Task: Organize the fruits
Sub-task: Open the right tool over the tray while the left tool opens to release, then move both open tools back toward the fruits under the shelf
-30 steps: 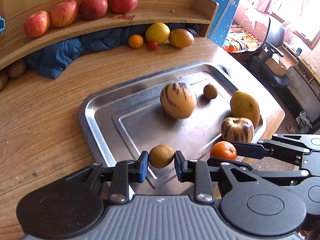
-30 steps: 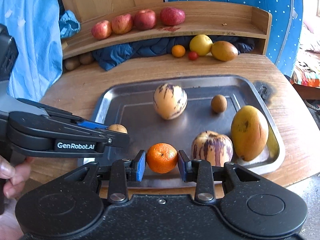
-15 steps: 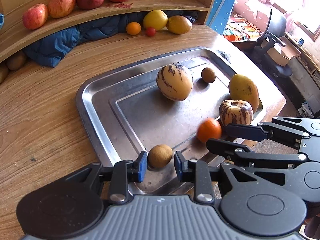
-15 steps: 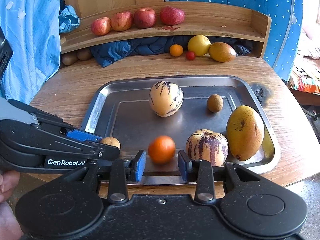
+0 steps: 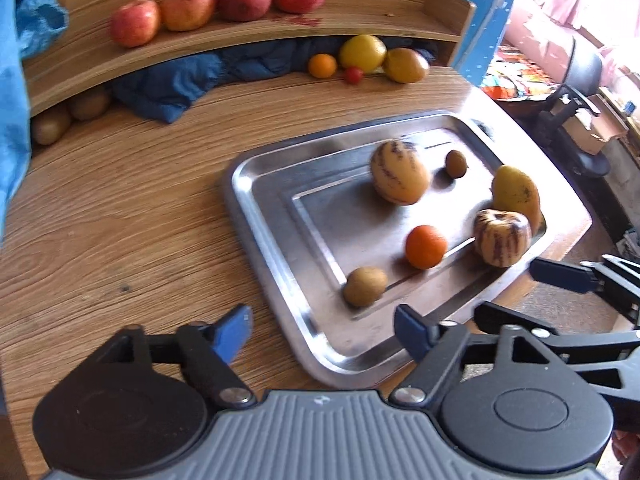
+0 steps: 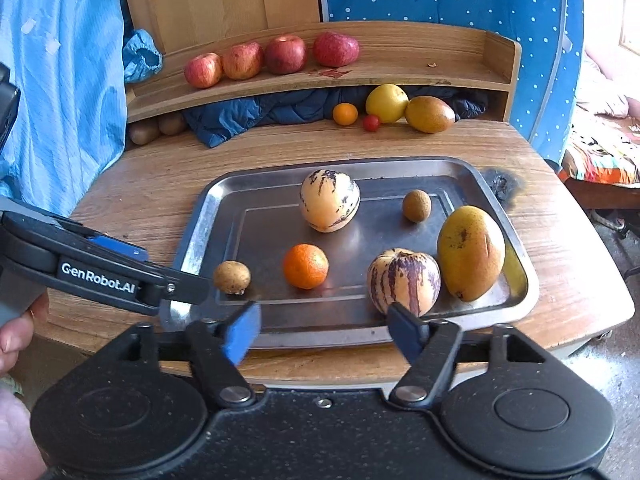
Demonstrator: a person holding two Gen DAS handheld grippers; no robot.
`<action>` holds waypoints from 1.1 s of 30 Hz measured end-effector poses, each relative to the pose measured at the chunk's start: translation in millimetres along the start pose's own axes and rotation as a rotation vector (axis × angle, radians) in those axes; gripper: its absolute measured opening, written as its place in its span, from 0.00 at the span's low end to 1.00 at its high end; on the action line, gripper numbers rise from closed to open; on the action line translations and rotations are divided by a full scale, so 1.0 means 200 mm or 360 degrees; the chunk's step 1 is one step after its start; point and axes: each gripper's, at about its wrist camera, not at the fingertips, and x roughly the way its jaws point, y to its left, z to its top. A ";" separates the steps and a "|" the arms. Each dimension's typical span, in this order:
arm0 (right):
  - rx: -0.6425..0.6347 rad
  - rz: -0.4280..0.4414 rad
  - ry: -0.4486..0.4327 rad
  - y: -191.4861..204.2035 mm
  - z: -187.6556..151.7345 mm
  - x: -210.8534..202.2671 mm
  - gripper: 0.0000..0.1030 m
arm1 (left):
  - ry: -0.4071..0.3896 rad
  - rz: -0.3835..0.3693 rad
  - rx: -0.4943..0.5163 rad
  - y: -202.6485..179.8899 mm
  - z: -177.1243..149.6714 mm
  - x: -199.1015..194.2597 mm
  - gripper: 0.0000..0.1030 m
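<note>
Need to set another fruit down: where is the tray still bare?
Bare metal on the tray: its far-left part, bordered by the left rim, the striped melon and the orange. The near-right end is crowded: the second striped fruit sits close against the mango.

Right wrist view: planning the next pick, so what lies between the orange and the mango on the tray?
The purple-striped pepino melon sits between the orange and the mango, shown in the right wrist view.

Both wrist views look down across the shared tray [image 5: 276, 256] [image 6: 520, 280]; left from the left.
</note>
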 end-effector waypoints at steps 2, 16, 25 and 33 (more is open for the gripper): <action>0.0008 0.0000 0.0001 0.00 -0.01 -0.01 0.80 | 0.0014 0.0032 -0.0012 0.03 0.00 -0.01 0.88; 0.0005 -0.0009 0.0074 0.05 0.03 0.01 0.99 | 0.0131 0.0224 -0.0047 0.12 0.03 -0.01 0.99; 0.0067 -0.0047 0.0118 0.00 0.09 0.06 0.99 | 0.0163 0.0255 -0.0033 0.15 0.15 0.05 0.99; 0.0154 -0.0140 0.0089 -0.10 0.20 0.09 0.99 | 0.0178 0.0237 0.0019 0.14 0.31 0.13 0.99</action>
